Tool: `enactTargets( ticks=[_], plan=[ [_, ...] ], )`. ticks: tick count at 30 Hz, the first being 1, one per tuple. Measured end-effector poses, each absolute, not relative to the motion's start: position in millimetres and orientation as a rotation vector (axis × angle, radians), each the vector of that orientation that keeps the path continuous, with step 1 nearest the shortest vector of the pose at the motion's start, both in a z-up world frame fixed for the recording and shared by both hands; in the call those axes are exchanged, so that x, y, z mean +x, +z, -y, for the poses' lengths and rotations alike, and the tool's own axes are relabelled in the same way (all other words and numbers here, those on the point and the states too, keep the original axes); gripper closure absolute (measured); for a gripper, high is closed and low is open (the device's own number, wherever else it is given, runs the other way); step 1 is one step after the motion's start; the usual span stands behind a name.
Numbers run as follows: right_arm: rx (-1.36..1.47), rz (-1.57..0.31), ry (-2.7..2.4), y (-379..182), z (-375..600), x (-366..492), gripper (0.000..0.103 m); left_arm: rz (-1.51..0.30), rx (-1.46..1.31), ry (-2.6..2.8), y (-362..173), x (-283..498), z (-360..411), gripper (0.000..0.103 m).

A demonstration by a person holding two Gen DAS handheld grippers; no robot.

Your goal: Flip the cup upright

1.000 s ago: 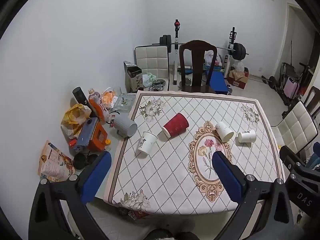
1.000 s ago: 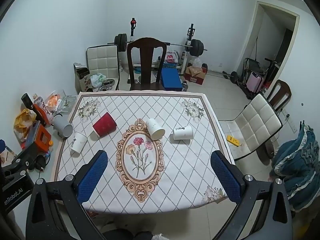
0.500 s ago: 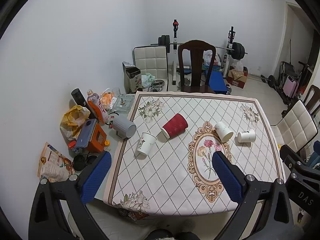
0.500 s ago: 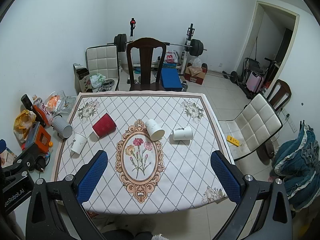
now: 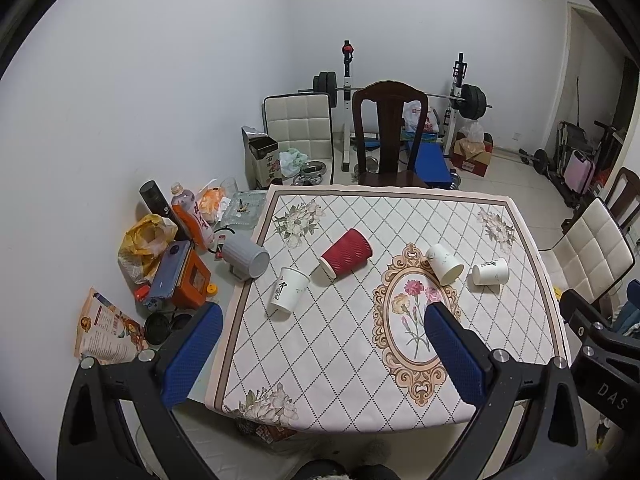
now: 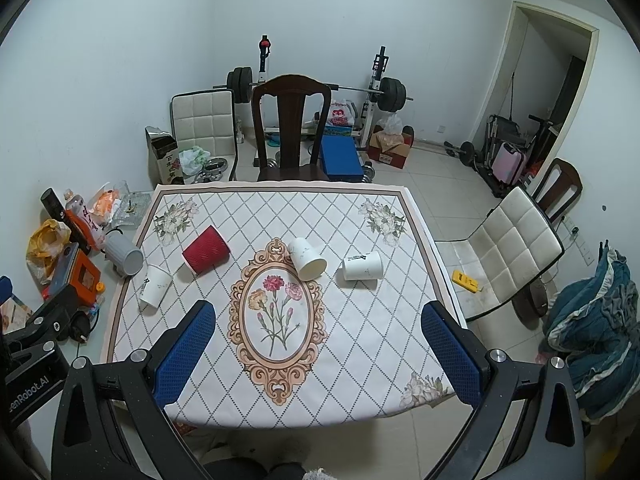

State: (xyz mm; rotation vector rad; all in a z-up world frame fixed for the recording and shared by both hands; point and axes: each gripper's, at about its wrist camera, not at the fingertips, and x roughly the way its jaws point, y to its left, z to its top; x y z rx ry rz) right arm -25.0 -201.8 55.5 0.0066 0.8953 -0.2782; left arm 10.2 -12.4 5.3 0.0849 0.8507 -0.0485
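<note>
Several cups lie on their sides on a floral tablecloth [image 5: 344,344] [image 6: 360,340]. A red ribbed cup [image 5: 346,253] [image 6: 206,255] lies left of centre. A white cup [image 5: 289,289] [image 6: 155,290] lies near the left edge. Two white cups lie right of centre, one [image 5: 445,263] [image 6: 306,259] by the oval flower print and one [image 5: 489,272] [image 6: 362,266] further right. My left gripper [image 5: 322,354] is open and empty, high above the table's near side. My right gripper [image 6: 320,352] is open and empty, also high above the near edge.
A grey cup [image 5: 245,257] lies off the table's left edge among bottles, bags and an orange box [image 5: 192,280]. A dark wooden chair [image 6: 290,132] stands at the far side, a white padded chair [image 6: 516,248] to the right. Weights stand by the back wall.
Both grippers have risen slightly and drawn back, so the table looks a little smaller. No cup has moved. Both grippers stay open.
</note>
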Motion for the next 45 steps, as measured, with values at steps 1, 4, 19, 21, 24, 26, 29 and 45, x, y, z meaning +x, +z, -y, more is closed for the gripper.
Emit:
enactTargets(
  ticks=[1, 4, 19, 21, 24, 26, 29, 45],
  plan=[
    [0.009, -0.895, -0.278, 55.4, 201.2, -24.1, 0.000, -0.850, 0.086, -0.050, 6.0, 10.6, 13.2, 0.000],
    [0.006, -0.896, -0.280, 54.4, 199.5, -22.3, 0.000, -0.850, 0.087, -0.053, 6.2, 10.9, 14.5, 0.000],
    [0.012, -0.898, -0.275, 55.7, 212.1, -25.2, 0.000, -0.853, 0.088, -0.059, 4.2, 6.2, 15.0, 0.000],
    [0.012, -0.897, -0.275, 55.7, 212.0, -25.6, 0.000, -0.852, 0.088, -0.056, 4.1, 6.2, 15.3, 0.000],
    [0.011, -0.898, -0.273, 56.5, 212.2, -26.7, 0.000, -0.853, 0.087, -0.056, 4.1, 6.2, 15.7, 0.000],
    [0.011, -0.898, -0.273, 56.3, 212.3, -26.4, 0.000, -0.853, 0.089, -0.056, 4.0, 5.7, 16.3, 0.000],
    [0.012, -0.899, -0.272, 56.3, 212.4, -27.3, 0.000, -0.852, 0.088, -0.056, 4.0, 6.0, 15.4, 0.000],
    [0.014, -0.906, -0.259, 54.3, 207.2, -34.9, 0.000, -0.856, 0.089, -0.053, -3.1, -2.6, 14.7, 0.000]
  ],
)
